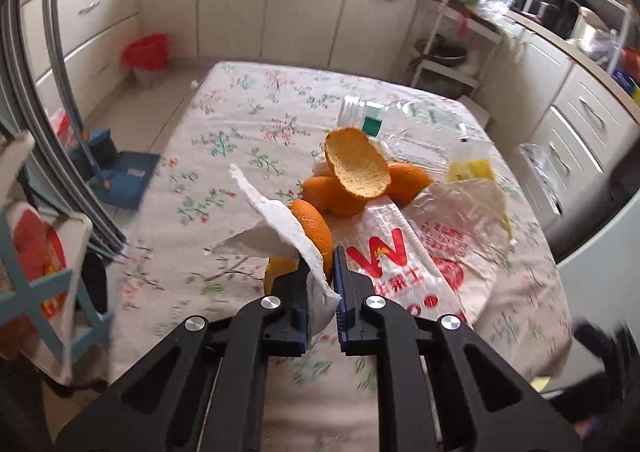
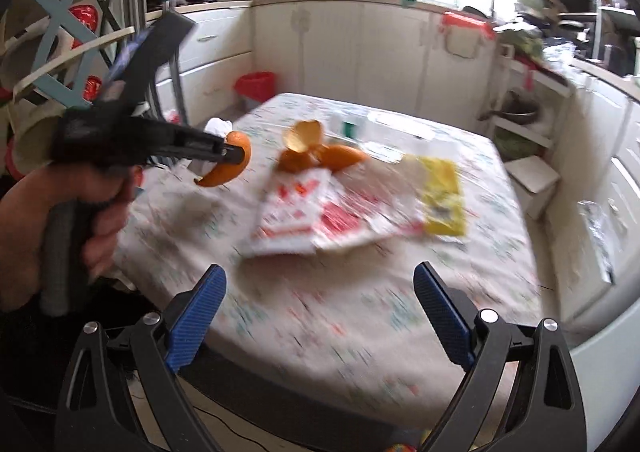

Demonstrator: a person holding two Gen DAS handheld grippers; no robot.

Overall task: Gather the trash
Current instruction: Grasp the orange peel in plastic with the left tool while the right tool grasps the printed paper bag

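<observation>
Now the left gripper (image 1: 322, 272) is clamped on a white tissue (image 1: 280, 228) and an orange peel (image 2: 232, 166) (lifted off the tabletop (image 1: 224, 132)); the right gripper (image 2: 320, 316) gapes empty near its front edge.

On the table (image 1: 224, 140), orange peels (image 1: 352, 180) sit near the middle. A printed plastic bag (image 1: 416, 252) lies in front of and to the right of them, a plastic bottle (image 1: 384, 124) behind. A yellow packet (image 1: 470, 168) lies right of the peels. On the floor beyond the table's far left corner stands a bin (image 1: 145, 54), against the cabinets (image 1: 304, 0).
</observation>
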